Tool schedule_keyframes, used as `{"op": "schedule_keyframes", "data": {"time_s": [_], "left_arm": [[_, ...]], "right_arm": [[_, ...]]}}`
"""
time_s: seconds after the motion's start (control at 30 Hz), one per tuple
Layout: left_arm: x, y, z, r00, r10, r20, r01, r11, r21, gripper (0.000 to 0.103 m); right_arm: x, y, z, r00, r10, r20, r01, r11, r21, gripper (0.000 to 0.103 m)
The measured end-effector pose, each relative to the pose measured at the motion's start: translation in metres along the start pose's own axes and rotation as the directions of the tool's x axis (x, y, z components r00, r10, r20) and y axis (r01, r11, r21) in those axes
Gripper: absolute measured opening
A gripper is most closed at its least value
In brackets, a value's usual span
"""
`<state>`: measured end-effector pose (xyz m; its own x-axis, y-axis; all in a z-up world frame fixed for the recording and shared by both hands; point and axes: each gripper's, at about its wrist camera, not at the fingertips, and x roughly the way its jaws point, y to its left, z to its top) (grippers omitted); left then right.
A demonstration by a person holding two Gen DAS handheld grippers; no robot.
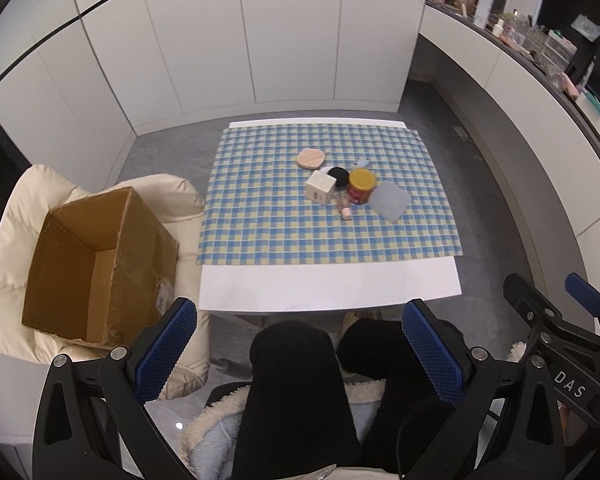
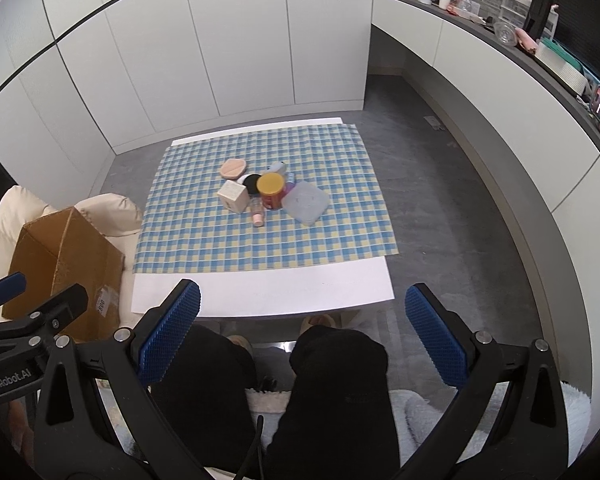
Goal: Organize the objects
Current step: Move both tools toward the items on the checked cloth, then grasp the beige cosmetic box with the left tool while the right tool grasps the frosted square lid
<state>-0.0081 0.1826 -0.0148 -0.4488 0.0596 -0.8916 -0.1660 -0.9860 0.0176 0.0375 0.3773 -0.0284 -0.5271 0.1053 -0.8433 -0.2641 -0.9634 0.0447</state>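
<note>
Both grippers, left gripper (image 1: 300,344) and right gripper (image 2: 302,332), are black frames with silver screws and blue textured pads (image 1: 166,350); black trousers (image 1: 296,392), fleecy pale jacket (image 1: 212,436).

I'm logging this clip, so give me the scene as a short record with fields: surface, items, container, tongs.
surface: white table with a checked cloth
items: clustered mid-cloth: red jar with yellow lid, cream box, clear case, peach puff, black puff, pink tube
container: open cardboard box, empty, on a cream chair left of the table
left tongs: open, empty
right tongs: open, empty
</note>
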Motion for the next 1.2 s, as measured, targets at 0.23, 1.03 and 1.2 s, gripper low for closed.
{"op": "schedule_keyframes", "data": {"time_s": [0.23,1.03,1.2], "left_arm": [[-0.004,-0.027,0.002,1.000,0.002,-0.001,-0.002,0.998,0.060,0.102],[0.064,-0.023,0.026,0.998,-0.032,-0.051,0.035,0.998,0.061,0.102],[0.096,-0.017,0.035,0.997,-0.020,-0.070,0.023,0.999,0.044,0.102]], "right_arm": [[0.000,-0.025,-0.001,1.000,-0.003,-0.011,0.003,1.000,0.022,0.103],[0.065,-0.040,0.012,0.995,-0.055,-0.083,0.057,0.998,0.033,0.103],[0.096,-0.044,0.016,0.993,-0.063,-0.105,0.066,0.998,0.024,0.103]]}}
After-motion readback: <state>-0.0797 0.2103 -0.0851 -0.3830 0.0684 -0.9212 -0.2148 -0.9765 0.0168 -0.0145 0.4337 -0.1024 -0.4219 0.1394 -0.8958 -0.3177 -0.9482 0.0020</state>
